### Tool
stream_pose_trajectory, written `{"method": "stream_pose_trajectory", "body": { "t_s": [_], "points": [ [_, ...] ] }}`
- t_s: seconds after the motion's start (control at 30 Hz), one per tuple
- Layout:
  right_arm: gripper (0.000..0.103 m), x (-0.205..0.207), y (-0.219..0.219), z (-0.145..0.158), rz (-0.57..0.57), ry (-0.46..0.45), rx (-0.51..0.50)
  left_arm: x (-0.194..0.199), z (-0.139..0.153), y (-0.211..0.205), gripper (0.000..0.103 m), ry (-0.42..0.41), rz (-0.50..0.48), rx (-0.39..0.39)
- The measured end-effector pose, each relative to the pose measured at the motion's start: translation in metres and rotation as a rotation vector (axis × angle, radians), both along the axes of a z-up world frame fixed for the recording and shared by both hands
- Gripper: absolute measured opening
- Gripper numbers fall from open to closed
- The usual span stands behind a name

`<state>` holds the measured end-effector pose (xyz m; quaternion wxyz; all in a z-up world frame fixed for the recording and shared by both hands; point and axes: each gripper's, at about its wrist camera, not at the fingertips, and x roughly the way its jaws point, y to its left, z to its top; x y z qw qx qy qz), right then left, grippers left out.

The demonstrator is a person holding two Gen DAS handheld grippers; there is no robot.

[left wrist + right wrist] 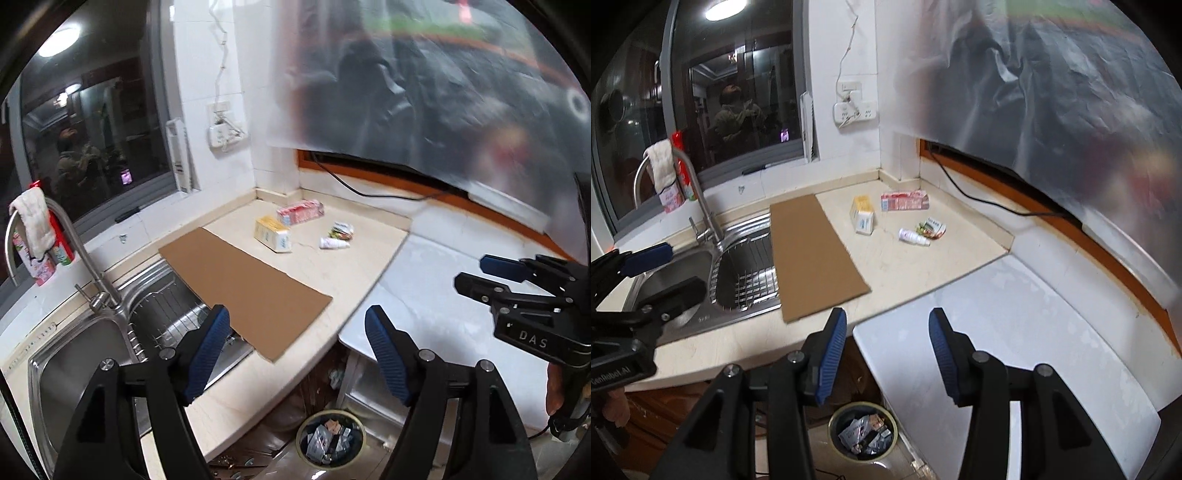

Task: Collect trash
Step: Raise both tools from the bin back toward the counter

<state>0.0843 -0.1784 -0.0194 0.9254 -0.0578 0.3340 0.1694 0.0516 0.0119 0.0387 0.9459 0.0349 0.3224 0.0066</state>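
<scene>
With both the left gripper and the right gripper held apart and empty, a reach toward the yellow-white carton at frame centre is judged next, before the round bin below.

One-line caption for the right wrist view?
Right gripper open above bin; four trash items remain on counter.
</scene>
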Motion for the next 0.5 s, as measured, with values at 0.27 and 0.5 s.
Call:
{"method": "stream_pose_trajectory", "body": {
  "t_s": [0.27, 0.5],
  "points": [
    [0.048, 0.02, 0.003, 0.015, 0.033, -0.011, -0.009, 0.025, 0.025, 0.015, 0.075, 0.018, 0.047, 0.044],
    [0.048, 0.045, 0.011, 0.028, 0.041, -0.014, -0.019, 0.058, 0.036, 0.028, 0.08, 0.041, 0.052, 0.047]
  ]
}}
